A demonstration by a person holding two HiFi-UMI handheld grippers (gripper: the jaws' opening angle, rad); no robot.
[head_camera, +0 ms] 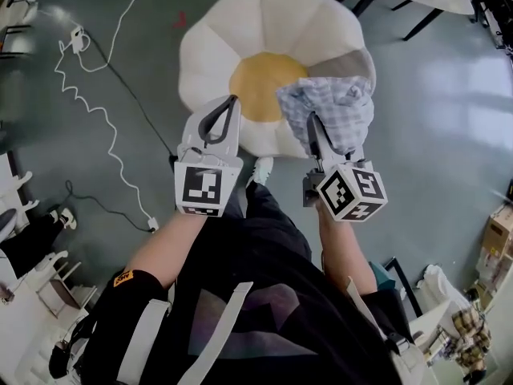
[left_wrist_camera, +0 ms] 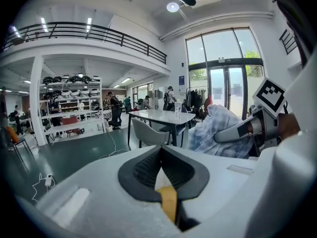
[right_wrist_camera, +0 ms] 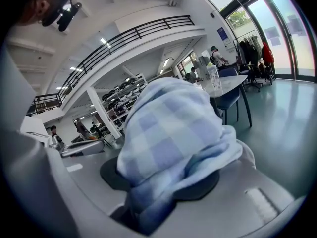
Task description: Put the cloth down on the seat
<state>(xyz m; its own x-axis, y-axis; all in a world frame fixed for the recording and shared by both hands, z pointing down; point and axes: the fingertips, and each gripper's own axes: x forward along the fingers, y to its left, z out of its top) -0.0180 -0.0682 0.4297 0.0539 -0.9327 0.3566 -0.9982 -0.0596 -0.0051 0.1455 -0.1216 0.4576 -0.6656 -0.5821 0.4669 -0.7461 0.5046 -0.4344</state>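
A: Where is the cloth [head_camera: 333,107]?
B: Bunched in the right gripper [head_camera: 313,128], over the right side of the seat [head_camera: 240,30], partly covering the grey petal [head_camera: 353,61] there. From the head view I cannot tell whether it touches the seat or hangs above it.
A: Can you see that gripper's jaws?
B: Barely. In the right gripper view the checked cloth fills the middle and buries the tips. Only the dark pads [right_wrist_camera: 110,175] peek out on either side below it. The jaws are clamped on the fabric, kept part-way apart by its bulk.
A: And the left gripper [head_camera: 233,99]?
B: Empty. Its tips meet, leaving just a slit lower down through which the seat's white and yellow show. It hovers over the seat's near left edge.
A: Anything cut off?
B: The seat's near rim is hidden behind both grippers, and a white cable [head_camera: 88,107] on the floor [head_camera: 449,135] runs out of view at the top.
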